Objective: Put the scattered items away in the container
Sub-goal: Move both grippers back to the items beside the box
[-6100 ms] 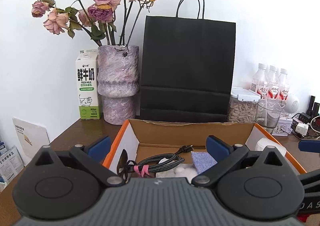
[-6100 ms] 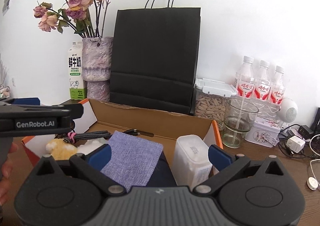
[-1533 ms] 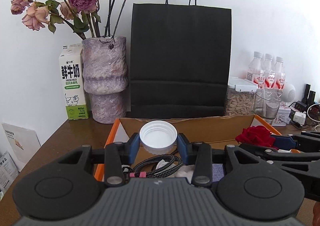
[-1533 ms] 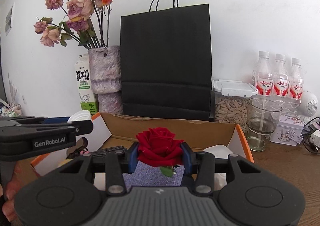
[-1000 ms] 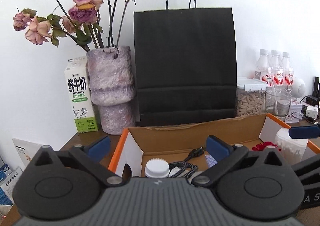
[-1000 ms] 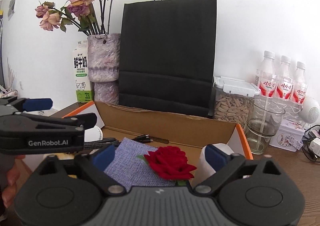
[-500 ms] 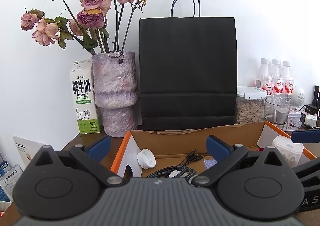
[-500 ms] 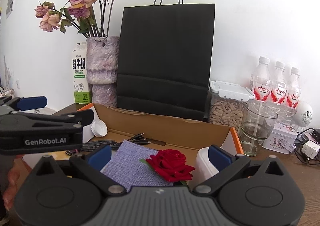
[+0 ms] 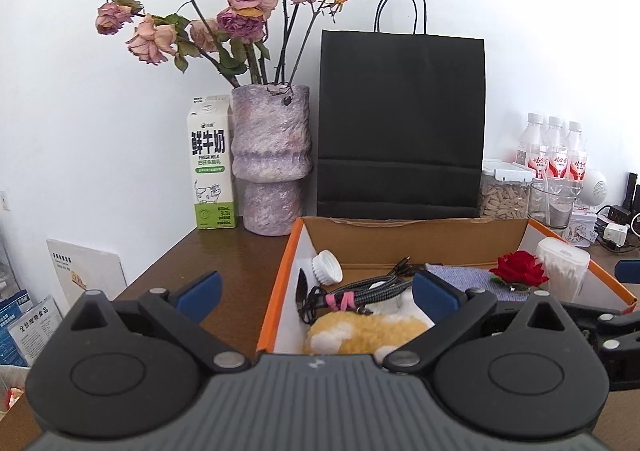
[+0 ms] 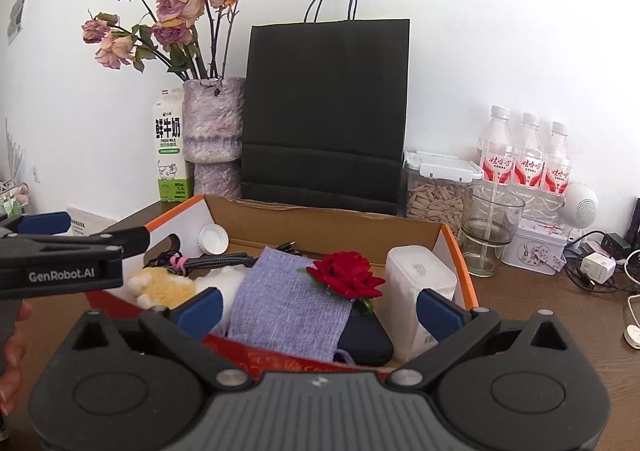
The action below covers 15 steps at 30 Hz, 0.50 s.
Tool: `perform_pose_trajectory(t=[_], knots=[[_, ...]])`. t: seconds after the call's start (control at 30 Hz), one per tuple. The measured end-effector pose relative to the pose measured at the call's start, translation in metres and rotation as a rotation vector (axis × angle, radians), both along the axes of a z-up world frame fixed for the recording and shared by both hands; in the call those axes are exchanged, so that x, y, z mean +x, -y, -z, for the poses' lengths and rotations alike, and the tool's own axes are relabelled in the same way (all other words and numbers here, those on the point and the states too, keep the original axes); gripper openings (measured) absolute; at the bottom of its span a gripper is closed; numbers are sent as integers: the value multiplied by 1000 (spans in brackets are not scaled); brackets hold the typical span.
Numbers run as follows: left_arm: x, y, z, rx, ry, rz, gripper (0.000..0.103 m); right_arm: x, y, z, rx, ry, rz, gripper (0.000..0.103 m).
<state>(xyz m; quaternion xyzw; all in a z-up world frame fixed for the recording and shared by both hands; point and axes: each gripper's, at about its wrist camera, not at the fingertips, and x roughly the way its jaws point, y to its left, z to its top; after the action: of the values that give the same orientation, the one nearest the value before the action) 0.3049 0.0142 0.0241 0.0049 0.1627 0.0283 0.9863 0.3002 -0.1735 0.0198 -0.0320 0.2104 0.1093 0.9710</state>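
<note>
An open cardboard box (image 9: 412,232) with orange edges sits on the brown table; it also shows in the right wrist view (image 10: 320,217). Inside lie a white cap (image 9: 327,267), a braided cable (image 9: 360,289), a yellow plush (image 9: 362,333), a purple cloth (image 10: 288,303), a red rose (image 10: 347,276) and a white plastic tub (image 10: 416,287). My left gripper (image 9: 314,289) is open and empty at the box's near left corner. My right gripper (image 10: 318,305) is open and empty over the box's near edge.
Behind the box stand a black paper bag (image 9: 400,123), a purple vase of dried roses (image 9: 272,159) and a milk carton (image 9: 210,163). At the right are a seed jar (image 10: 436,187), a glass (image 10: 492,225), three bottles (image 10: 528,155), a tin and chargers.
Both grippers have let go and pulled back from the box. The white cap now leans at the box's back left and the rose lies on the purple cloth.
</note>
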Motion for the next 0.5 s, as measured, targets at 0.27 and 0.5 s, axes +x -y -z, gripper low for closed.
perform_pose_trajectory(t=[0.27,0.5], knots=[[-37,-32,16,-4,-66,-42,103,-41,-18,15,-29,-24,-43,103],[-52,-60,30,-51,-144,-84,103,-46,-38,35,-46,-77,-45,102]])
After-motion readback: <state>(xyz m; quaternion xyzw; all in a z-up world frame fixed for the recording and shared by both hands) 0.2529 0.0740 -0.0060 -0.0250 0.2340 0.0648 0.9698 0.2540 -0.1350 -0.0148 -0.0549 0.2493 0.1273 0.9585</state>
